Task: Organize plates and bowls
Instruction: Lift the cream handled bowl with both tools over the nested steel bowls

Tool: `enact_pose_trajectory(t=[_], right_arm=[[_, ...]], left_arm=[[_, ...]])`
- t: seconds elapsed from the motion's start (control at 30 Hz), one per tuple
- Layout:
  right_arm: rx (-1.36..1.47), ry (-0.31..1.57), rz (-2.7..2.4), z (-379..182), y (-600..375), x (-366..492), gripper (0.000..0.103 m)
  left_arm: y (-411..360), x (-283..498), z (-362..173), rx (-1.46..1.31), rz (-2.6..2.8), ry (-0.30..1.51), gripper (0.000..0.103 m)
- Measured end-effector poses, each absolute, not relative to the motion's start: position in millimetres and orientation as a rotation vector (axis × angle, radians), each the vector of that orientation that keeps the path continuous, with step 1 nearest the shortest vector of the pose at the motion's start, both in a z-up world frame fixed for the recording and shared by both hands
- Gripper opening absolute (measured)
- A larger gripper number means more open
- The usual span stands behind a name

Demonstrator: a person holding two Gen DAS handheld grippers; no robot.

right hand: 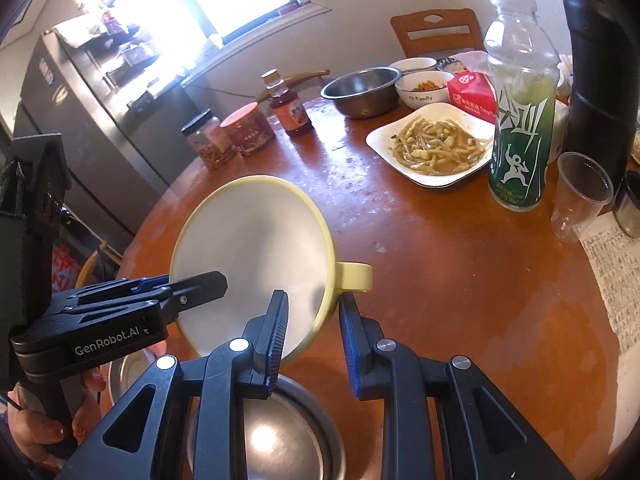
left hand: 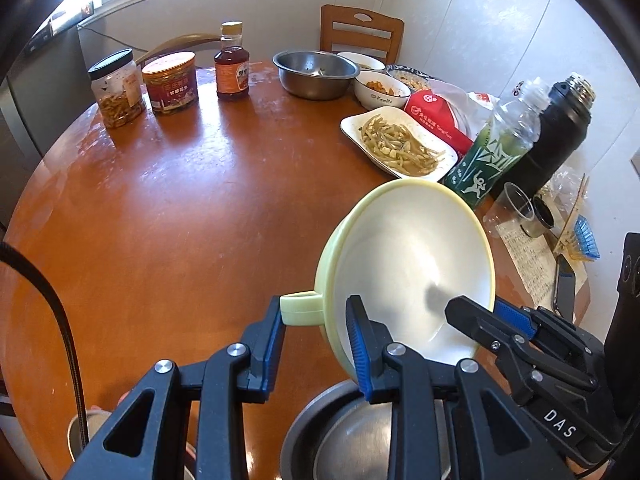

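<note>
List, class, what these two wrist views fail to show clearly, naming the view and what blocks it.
- Steel bowl below the yellow bowl: left wrist view, covered by the left hand-held gripper and cut by the bottom edge.
- Far white bowl: contents hidden behind the steel basin.
- Printed paper: right wrist view, text too small.
- Black flask: top cut off.

Black tool (left hand: pixel 316 344) with blue ribbed pads, silver screws, white lettering.

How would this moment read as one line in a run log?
left claw: on bowl rim | right claw: on bowl rim | yellow-green bowl: tilted, above steel bowl
</note>
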State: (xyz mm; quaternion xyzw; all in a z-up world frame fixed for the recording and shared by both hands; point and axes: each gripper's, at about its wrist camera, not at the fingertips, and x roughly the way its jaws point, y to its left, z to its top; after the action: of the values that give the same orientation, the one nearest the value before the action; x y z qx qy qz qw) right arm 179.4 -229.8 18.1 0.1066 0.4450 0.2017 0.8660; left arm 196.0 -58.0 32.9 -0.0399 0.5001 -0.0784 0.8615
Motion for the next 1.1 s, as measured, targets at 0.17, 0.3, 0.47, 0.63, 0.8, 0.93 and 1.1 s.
enact_pose_trajectory(t=[0.17,0.3,0.47,0.63,0.8,0.93,1.1], right_arm=[[0.213,0.918,0.43,24.5,-228.7,164.2,0.027],[0.202,0.915,0.438,27.1,-228.2,151.8,0.027],[0.187,0.91,0.45,28.9,-228.4,134.6,0.027],[0.183,0.916,0.46,27.0,-230.6,121.4,0.027],[0.17,0.915,0.466,27.6,-231.7,107.7,0.028],[0.168,0.912,0.472,28.2,-233.5,100.5,0.028],[0.152,0.91,0.475,29.4,-233.4,93.6,0.028]], left_arm=[[-55.6,178.6,35.9,-0.076,-0.166,1.043,0.031],[-53.1,165.3,35.6,-0.085,-0.168,1.042,0.031],[-53.9,147.7,32.2,-0.085,-0.174,1.043,0.031],[-56.4,132.3,27.0,-0.086,-0.176,1.049,0.031],[-58.8,118.1,24.1,-0.087,-0.179,1.051,0.031],[-60.3,109.0,24.5,-0.085,-0.185,1.043,0.032],[-61.5,101.0,25.3,-0.083,-0.19,1.04,0.032]])
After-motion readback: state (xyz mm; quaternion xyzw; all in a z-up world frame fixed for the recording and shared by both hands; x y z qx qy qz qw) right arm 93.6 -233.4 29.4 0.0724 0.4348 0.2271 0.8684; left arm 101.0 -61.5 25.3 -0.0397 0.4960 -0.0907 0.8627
